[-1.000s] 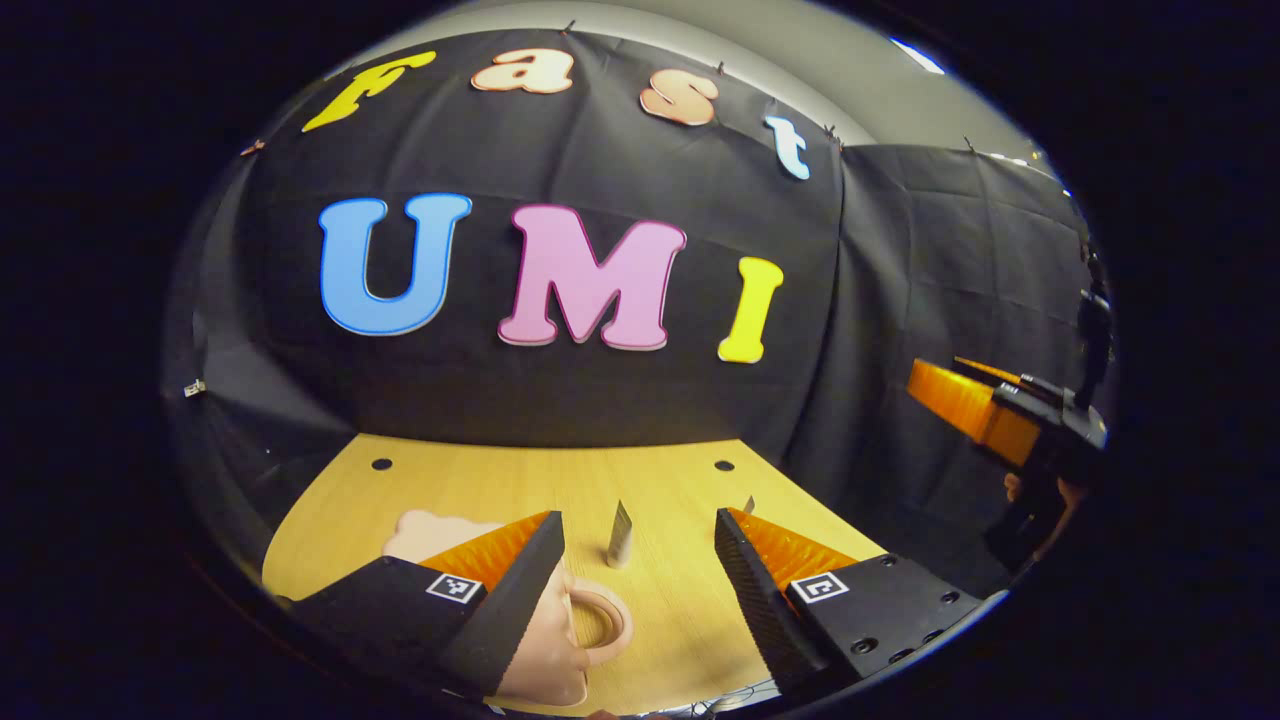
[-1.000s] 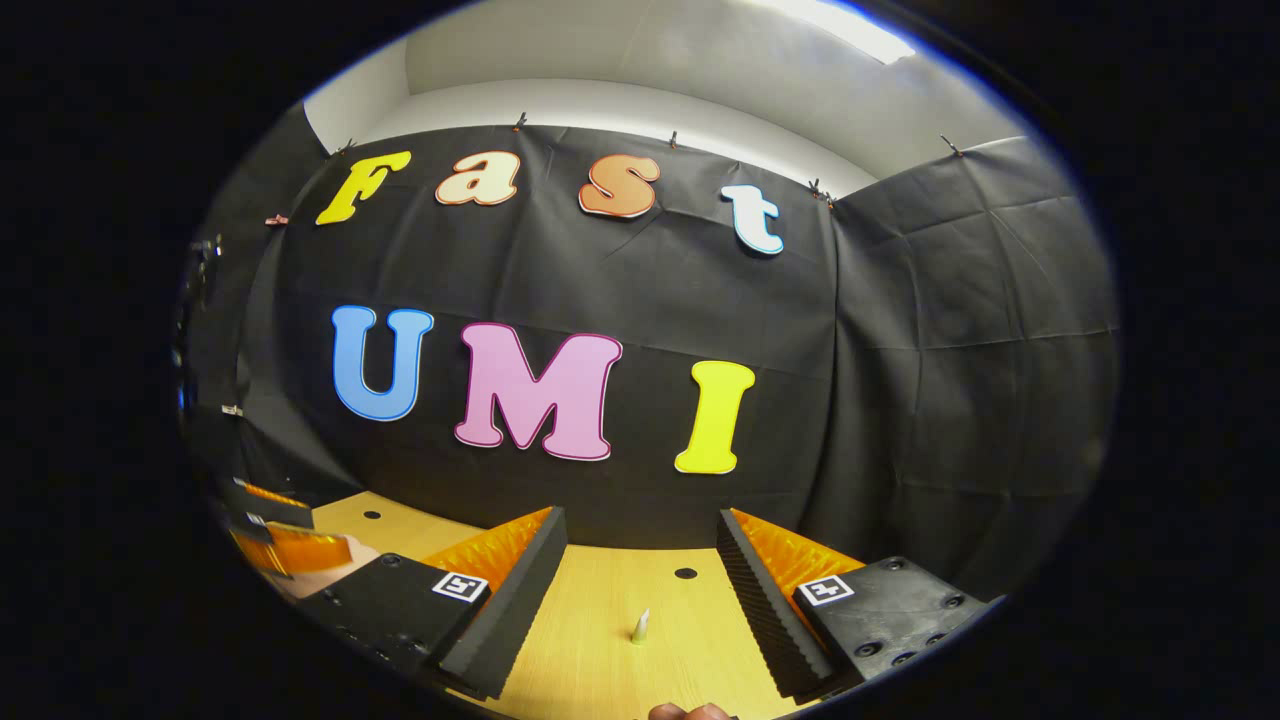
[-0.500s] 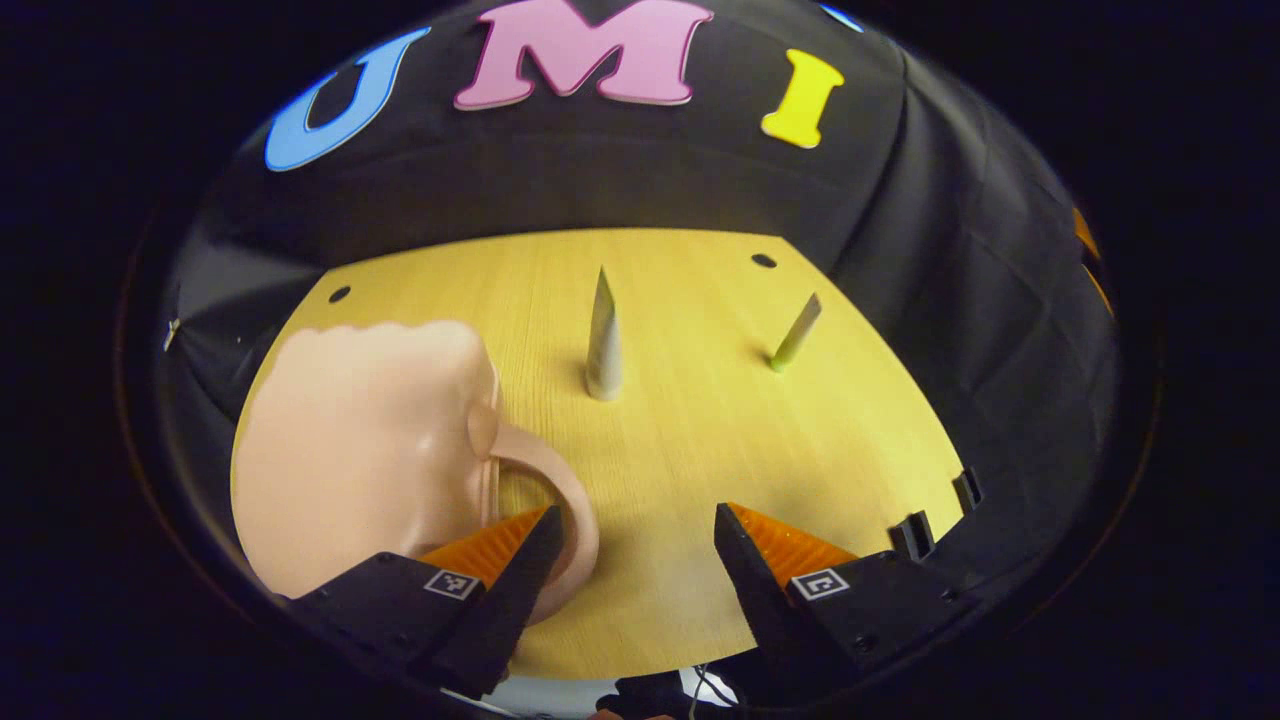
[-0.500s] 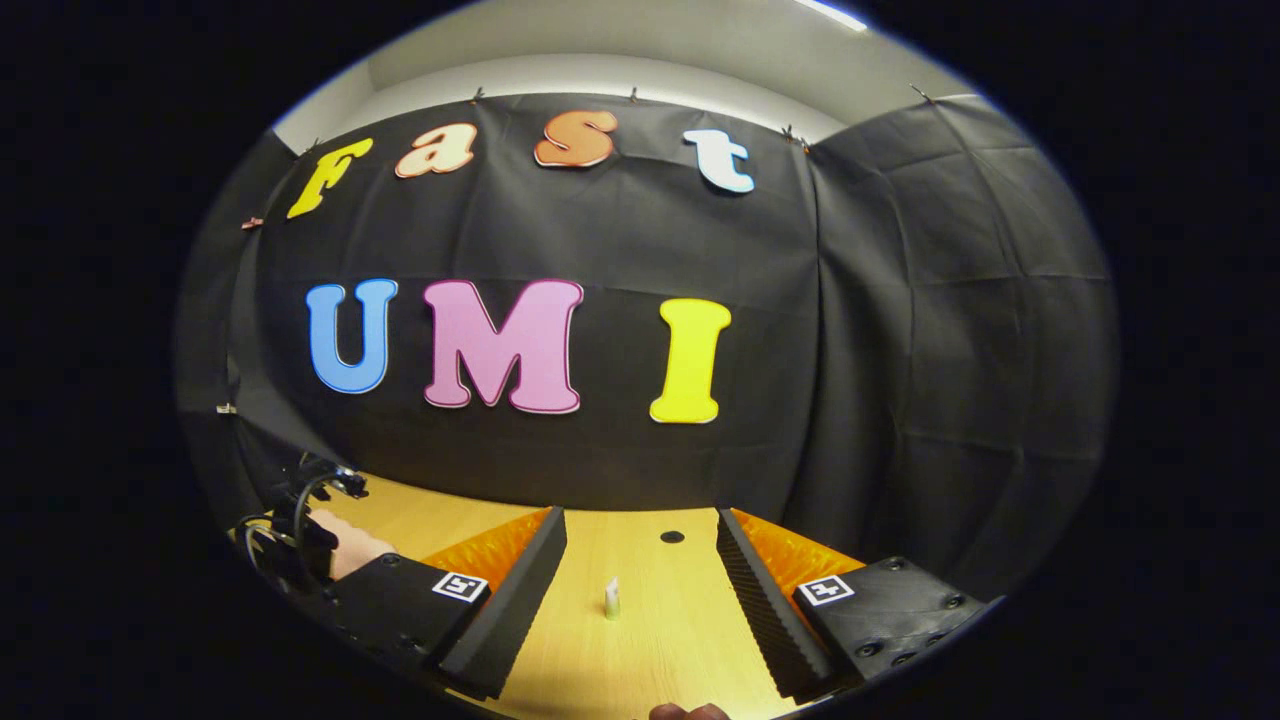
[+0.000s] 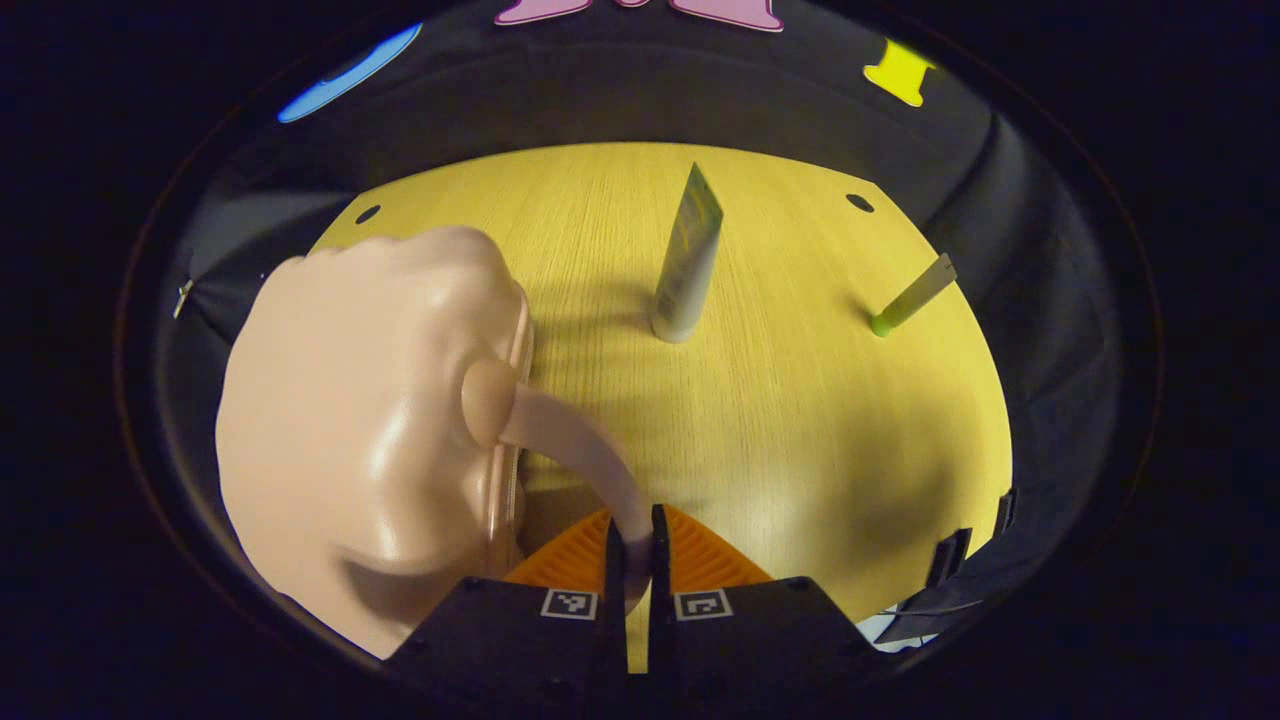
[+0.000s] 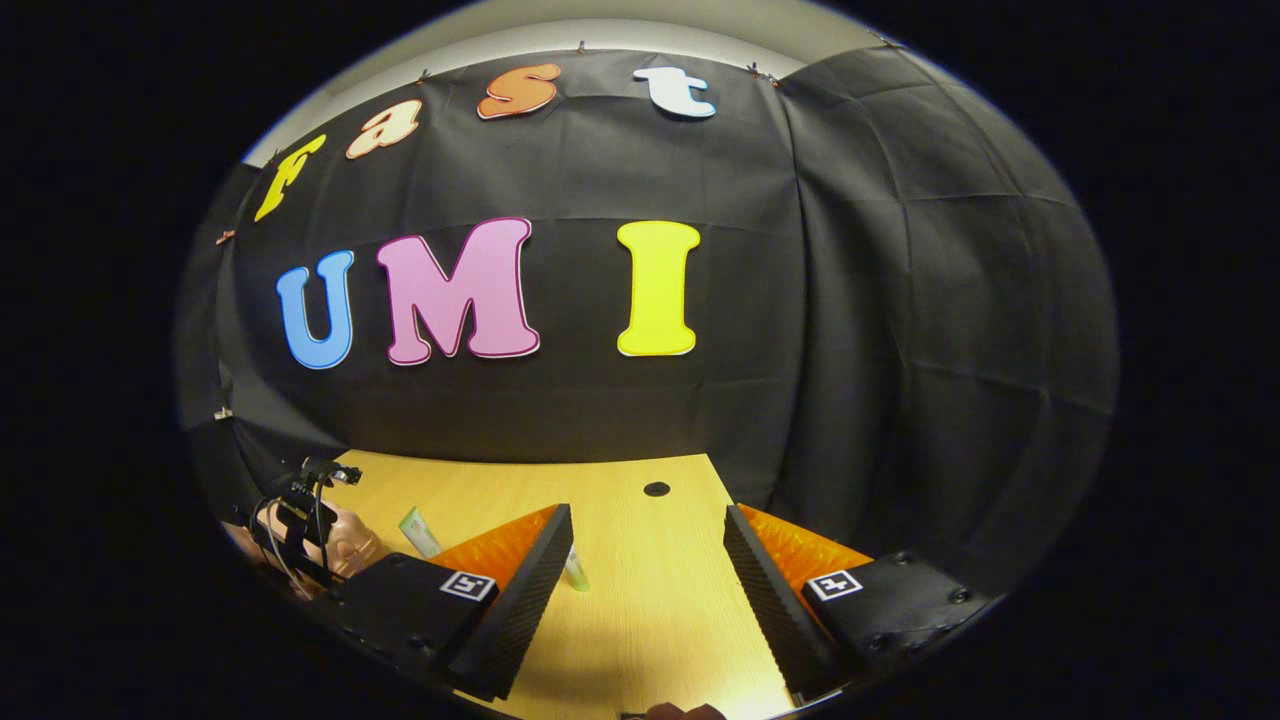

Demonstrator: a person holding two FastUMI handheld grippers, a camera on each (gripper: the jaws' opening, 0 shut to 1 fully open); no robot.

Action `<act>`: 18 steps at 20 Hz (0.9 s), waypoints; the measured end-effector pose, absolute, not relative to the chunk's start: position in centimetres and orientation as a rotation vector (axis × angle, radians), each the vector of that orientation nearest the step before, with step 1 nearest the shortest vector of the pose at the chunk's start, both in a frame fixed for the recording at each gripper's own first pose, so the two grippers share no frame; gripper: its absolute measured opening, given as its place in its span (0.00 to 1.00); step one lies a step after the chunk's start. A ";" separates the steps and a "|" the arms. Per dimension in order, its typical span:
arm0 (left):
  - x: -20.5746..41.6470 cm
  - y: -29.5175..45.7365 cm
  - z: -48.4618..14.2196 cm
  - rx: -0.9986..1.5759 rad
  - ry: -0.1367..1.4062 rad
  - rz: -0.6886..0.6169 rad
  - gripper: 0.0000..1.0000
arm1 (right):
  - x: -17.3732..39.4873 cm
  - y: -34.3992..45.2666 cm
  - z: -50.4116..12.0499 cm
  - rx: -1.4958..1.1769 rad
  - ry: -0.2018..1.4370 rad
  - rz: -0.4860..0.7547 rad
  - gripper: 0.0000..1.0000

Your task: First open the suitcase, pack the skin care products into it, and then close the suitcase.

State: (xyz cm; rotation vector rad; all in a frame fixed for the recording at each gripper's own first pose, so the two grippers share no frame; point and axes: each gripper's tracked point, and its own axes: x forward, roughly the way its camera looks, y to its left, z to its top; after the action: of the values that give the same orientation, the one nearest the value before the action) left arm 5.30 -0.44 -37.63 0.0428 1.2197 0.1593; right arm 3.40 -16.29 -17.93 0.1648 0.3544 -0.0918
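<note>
1. My left gripper (image 5: 631, 560) is clamped on the handle (image 5: 575, 445) of the pink suitcase (image 5: 365, 420), which lies closed on the table's (image 5: 800, 420) left side.
2. My right gripper (image 6: 648, 590) hangs open above the table.
3. Two tubes stand upright: a grey tube (image 5: 687, 262) beside the suitcase, a green tube (image 5: 910, 298) farther right.

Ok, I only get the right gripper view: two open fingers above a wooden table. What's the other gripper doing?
Observer: In the left gripper view, the left gripper is shut on the suitcase's handle.
Operator: Is the case open yet?
Observer: No. The suitcase lies closed, both shells meeting along the seam.
Operator: And the creams?
Observer: A grey tube stands on its cap on the table, apart from the suitcase.
Operator: Just one?
Observer: No, a green-capped tube stands tilted off to the right of the grey one.
</note>
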 end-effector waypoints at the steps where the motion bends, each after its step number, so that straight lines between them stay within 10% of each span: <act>1: 5.8 -0.5 -35.7 0.058 1.198 0.157 0.13 | 3.8 -16.1 -18.2 0.166 0.356 -0.085 0.97; 10: 7.3 11.7 -15.3 0.036 0.910 0.221 0.13 | 6.6 -10.7 -15.3 0.138 0.300 -0.023 0.97; 18: 3.6 37.3 -10.4 0.220 0.858 0.475 0.11 | 5.8 -2.7 -13.2 0.122 0.302 -0.072 0.97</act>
State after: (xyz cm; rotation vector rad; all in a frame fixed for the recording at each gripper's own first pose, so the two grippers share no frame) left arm 3.59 37.28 -10.42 0.2204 0.8579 0.4748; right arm 5.85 -2.69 -13.18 0.1222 0.3023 -0.0723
